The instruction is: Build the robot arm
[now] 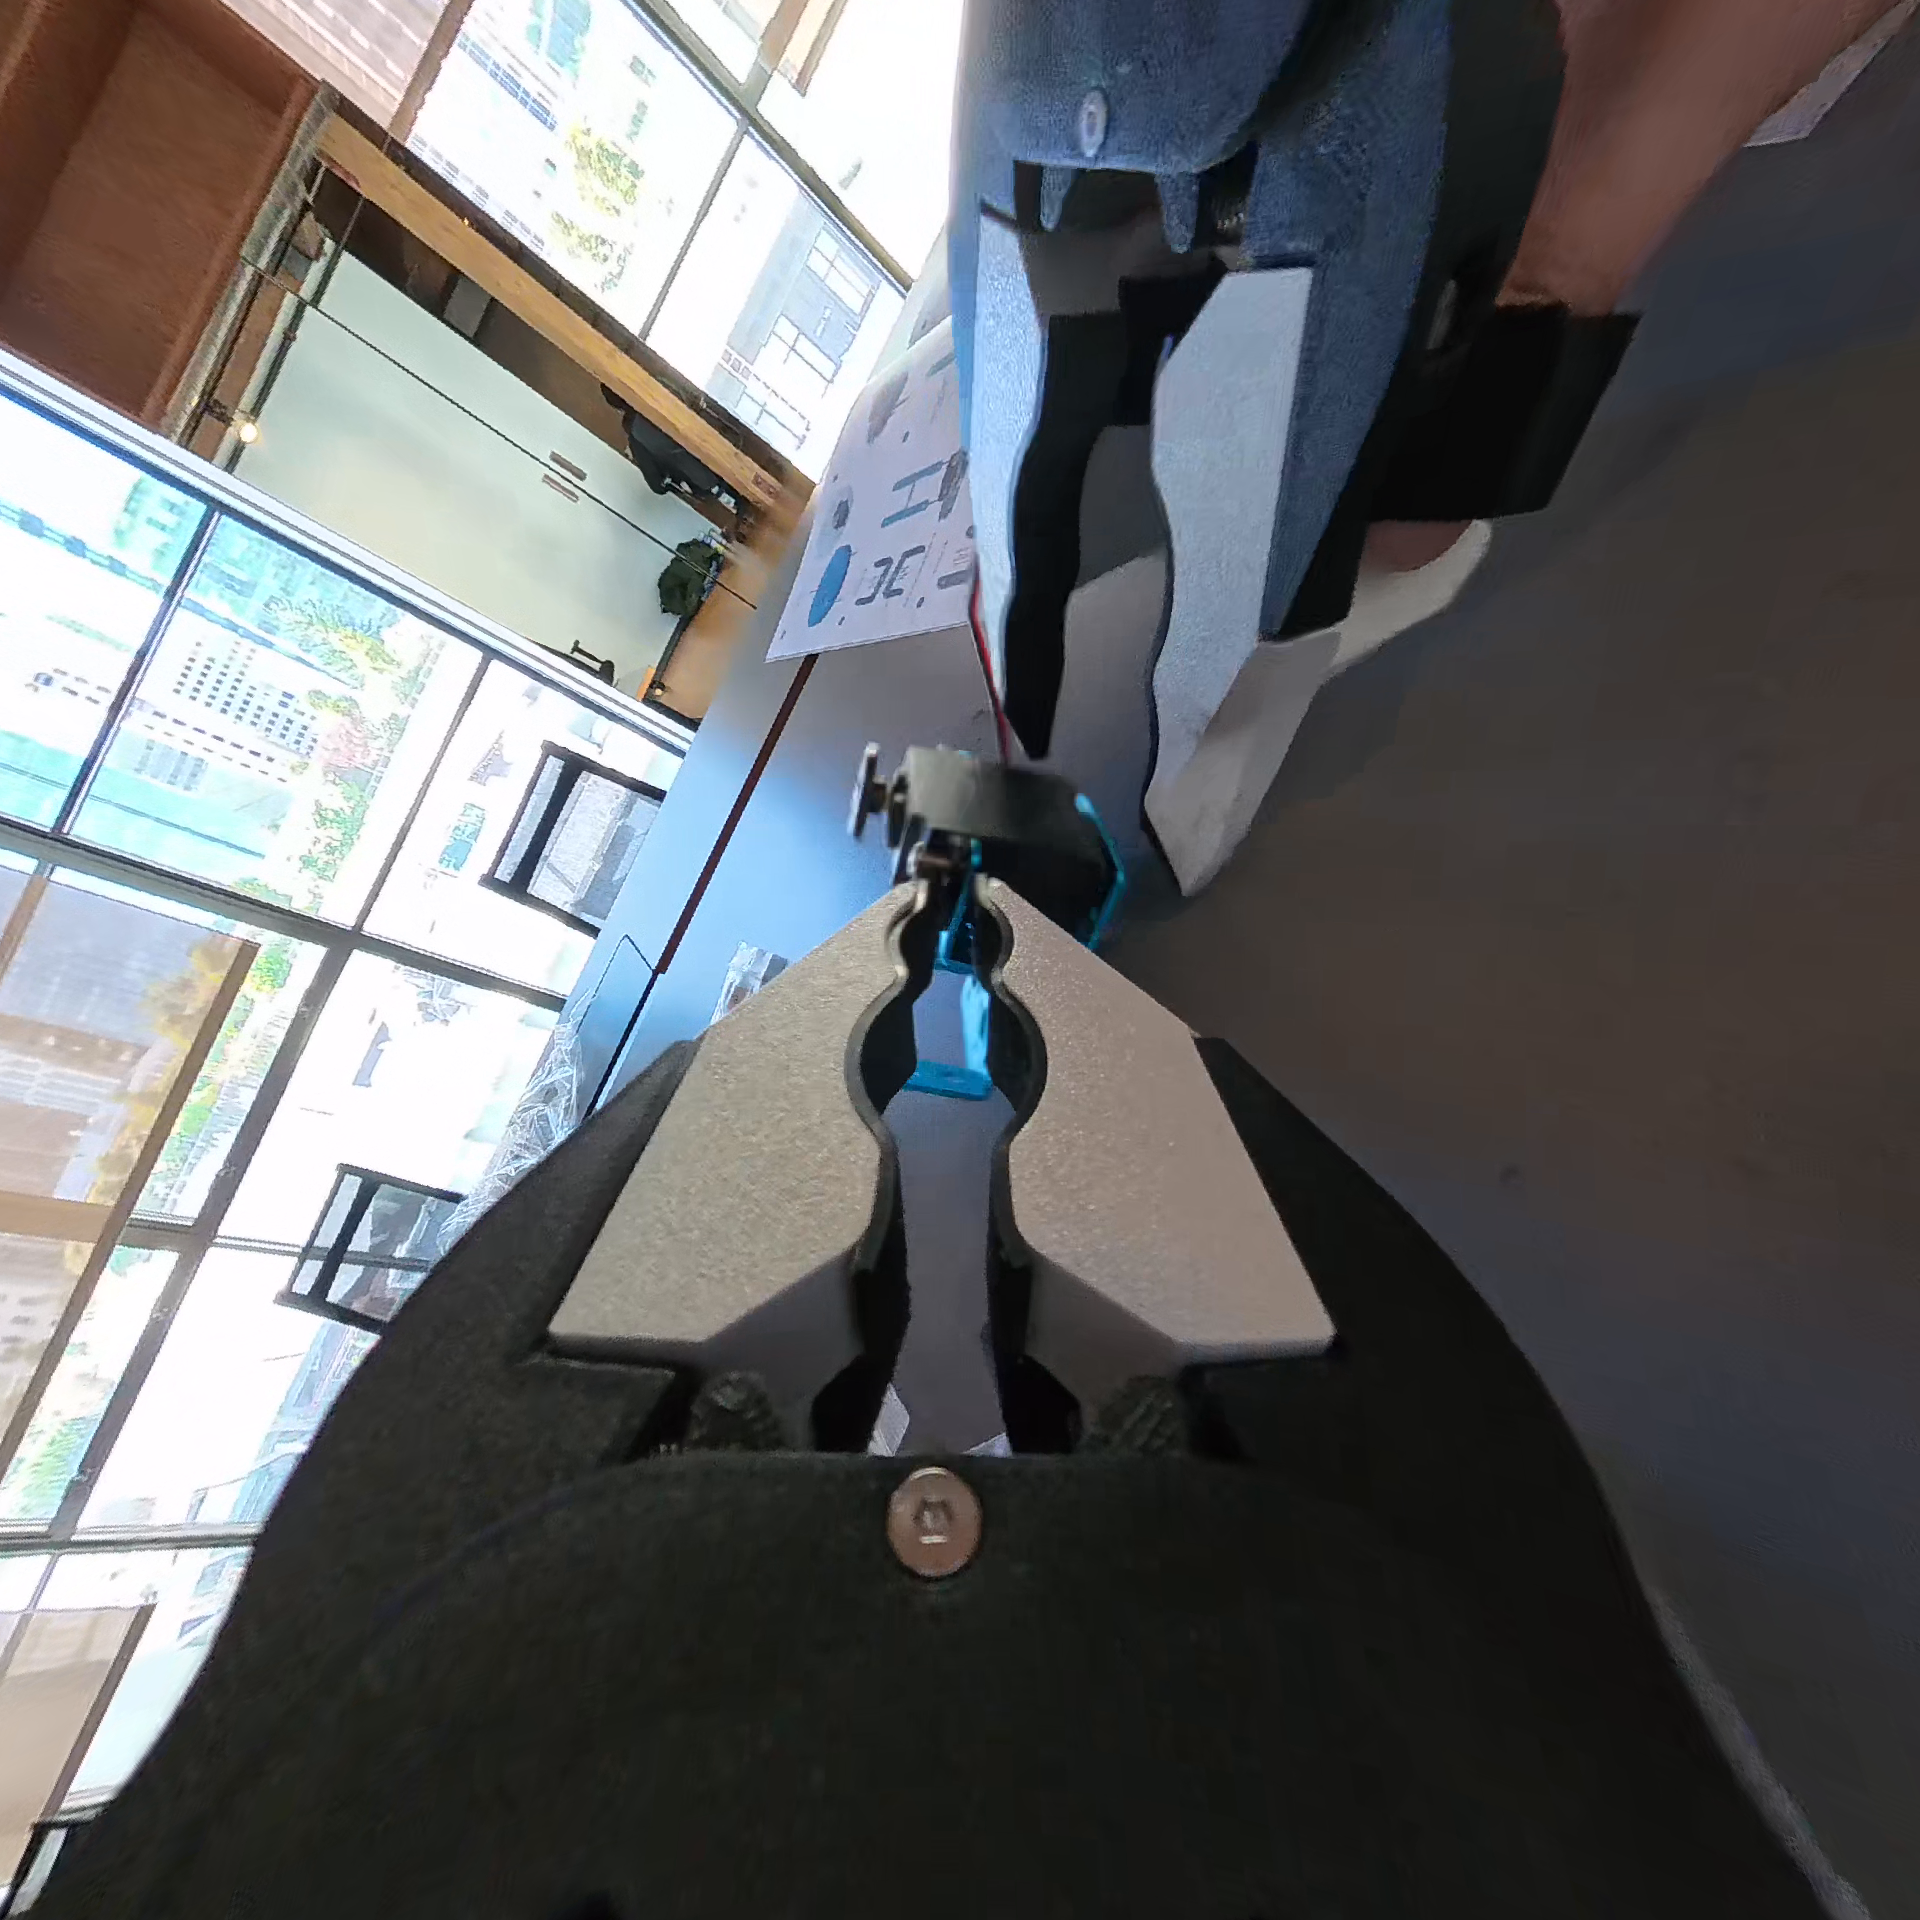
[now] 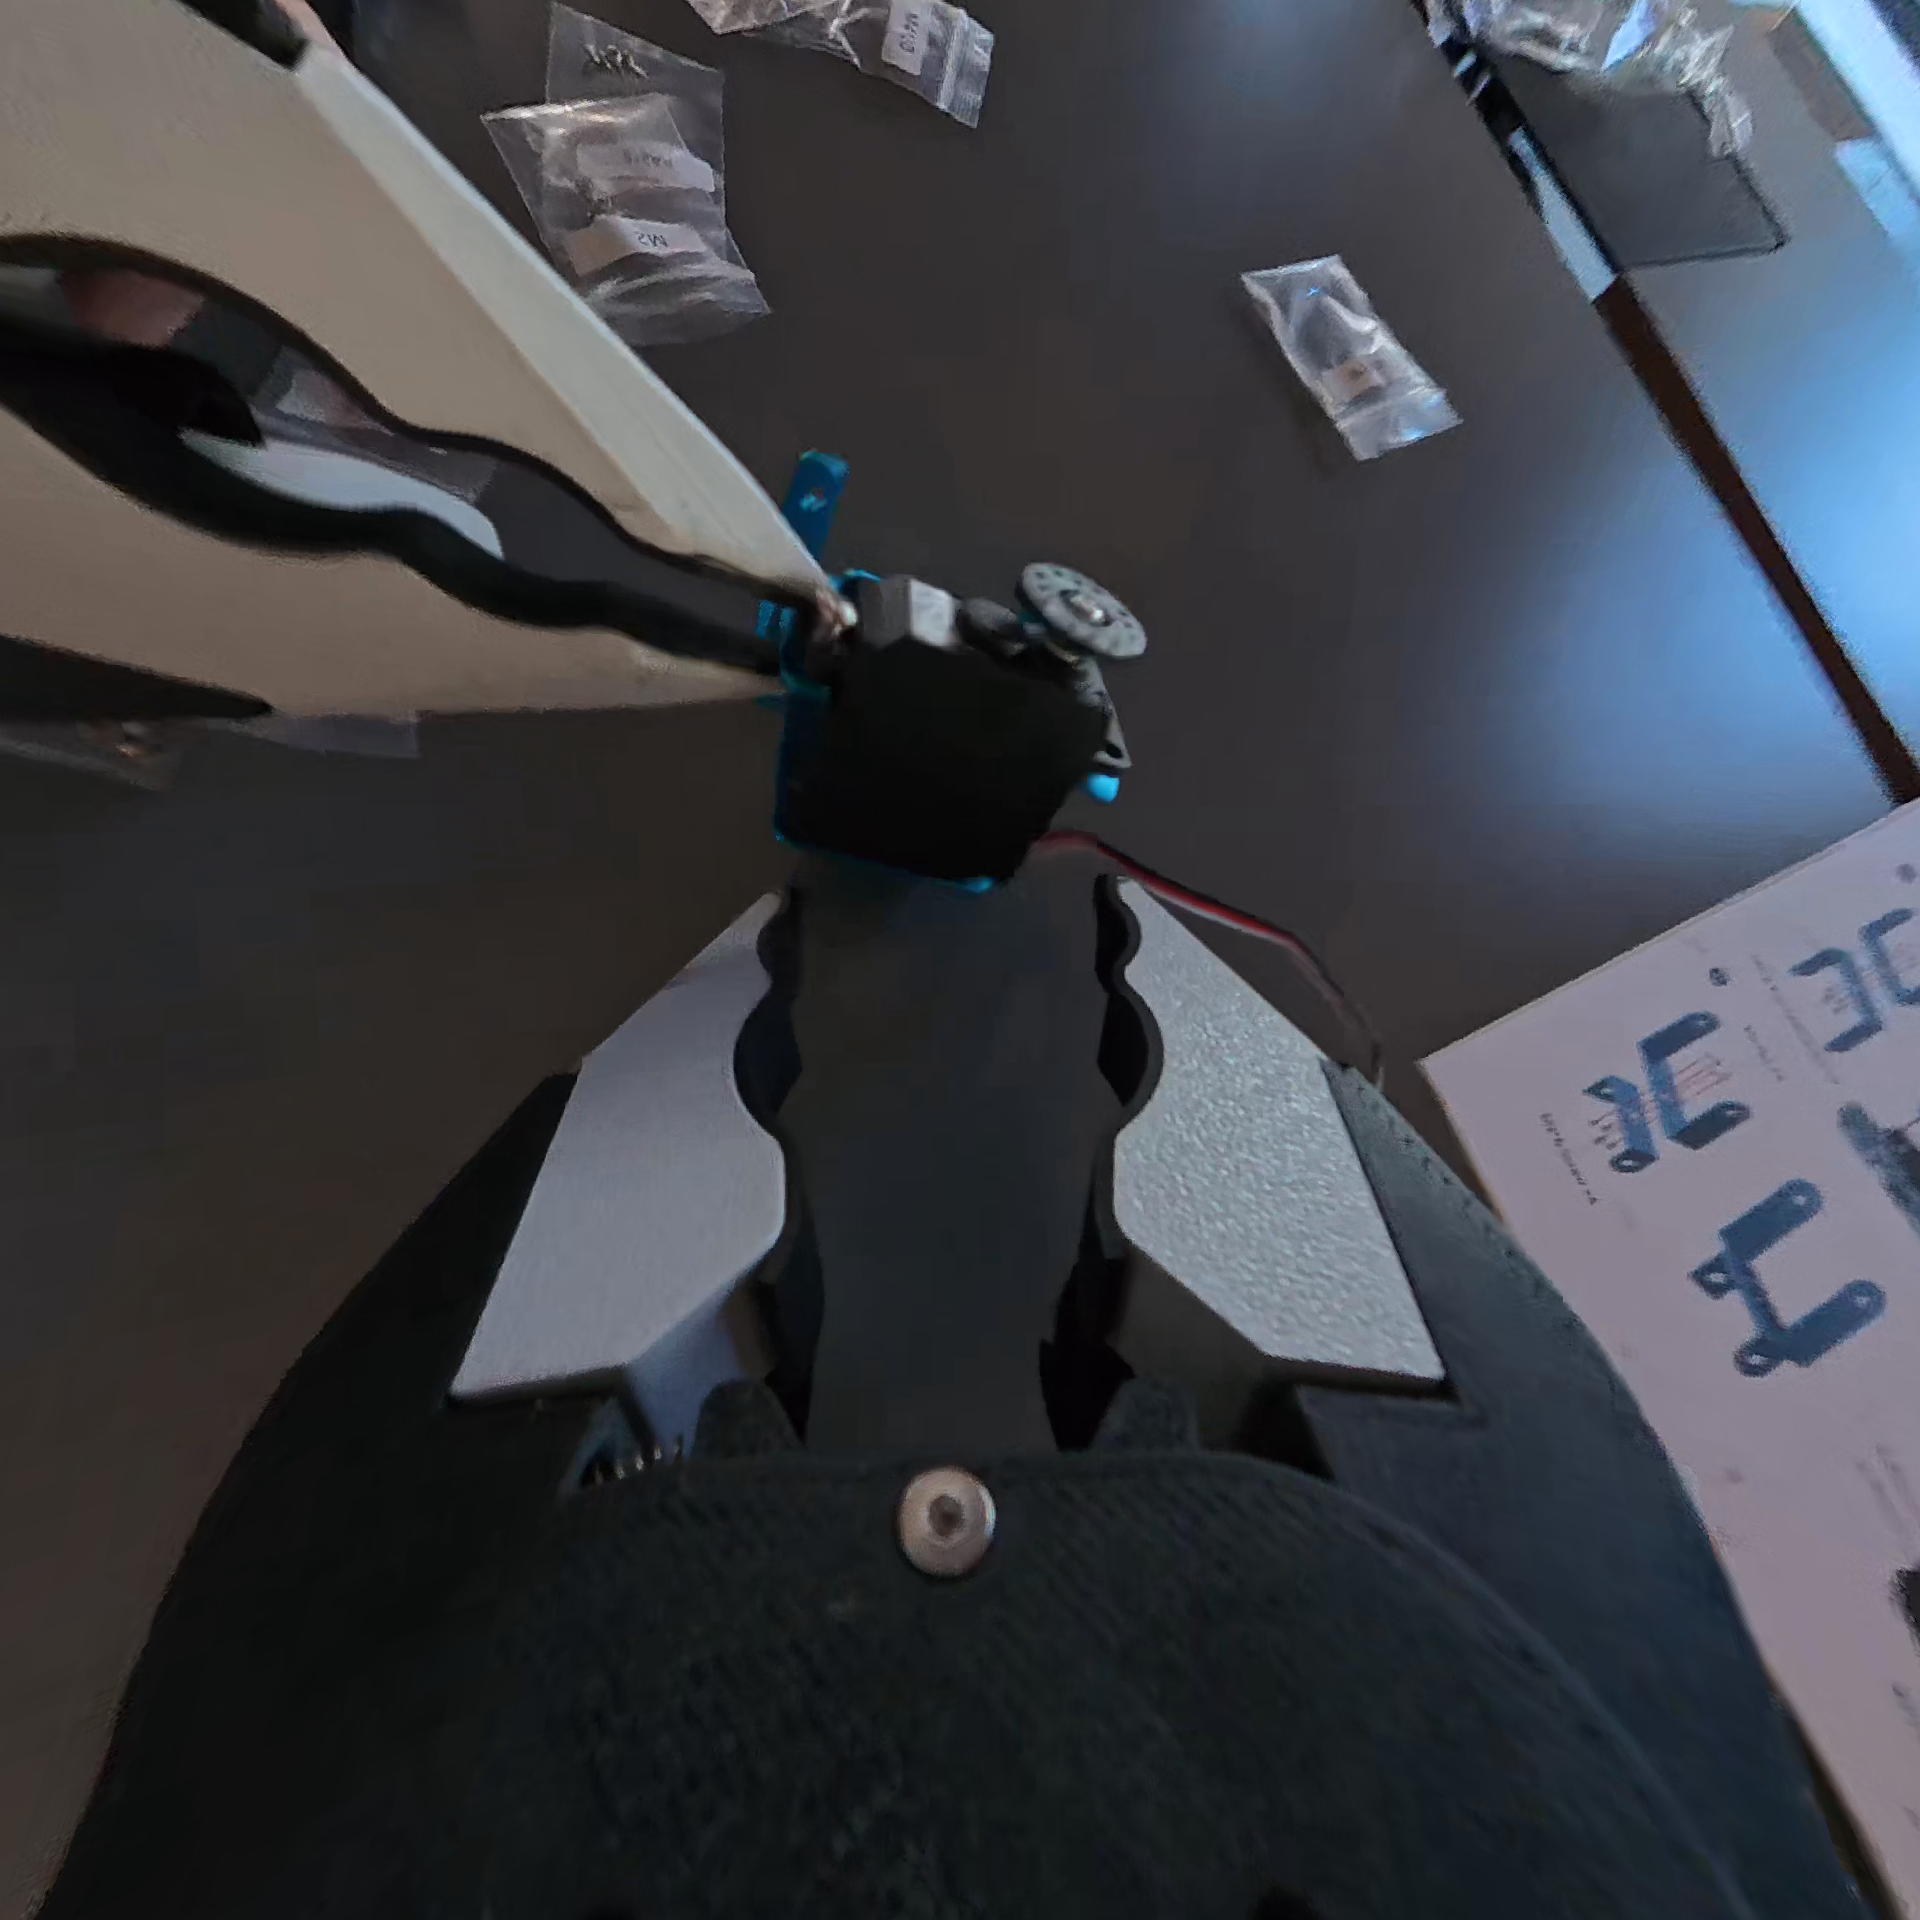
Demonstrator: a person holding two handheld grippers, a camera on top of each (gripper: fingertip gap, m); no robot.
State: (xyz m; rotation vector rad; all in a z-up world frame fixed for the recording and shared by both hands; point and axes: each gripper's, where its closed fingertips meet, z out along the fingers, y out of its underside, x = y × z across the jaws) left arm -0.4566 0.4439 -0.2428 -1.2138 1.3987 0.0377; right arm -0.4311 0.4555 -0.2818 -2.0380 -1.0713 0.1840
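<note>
- Left gripper (image 1: 948, 894): tips pinched on a small screw-like part at the blue bracket (image 1: 961, 935) of the black servo (image 1: 1013, 821); assembly held above the dark table (image 1: 1558, 1143).
- Right gripper (image 2: 940, 894): jaws apart, empty, tips just beside the servo's near face; red-and-black wire (image 2: 1195, 899) trails to the right.
- Risk, as judged: the pinch is narrow; a twist could drop the servo; the wire could snag on the right jaw.
- Right view only: parts bags (image 2: 634, 197) far on the table; round servo horn (image 2: 1081, 623). Left view only: windows (image 1: 260, 727), a person's blue sleeve (image 1: 1195, 94). Printed sheet (image 2: 1714, 1195) in both.
</note>
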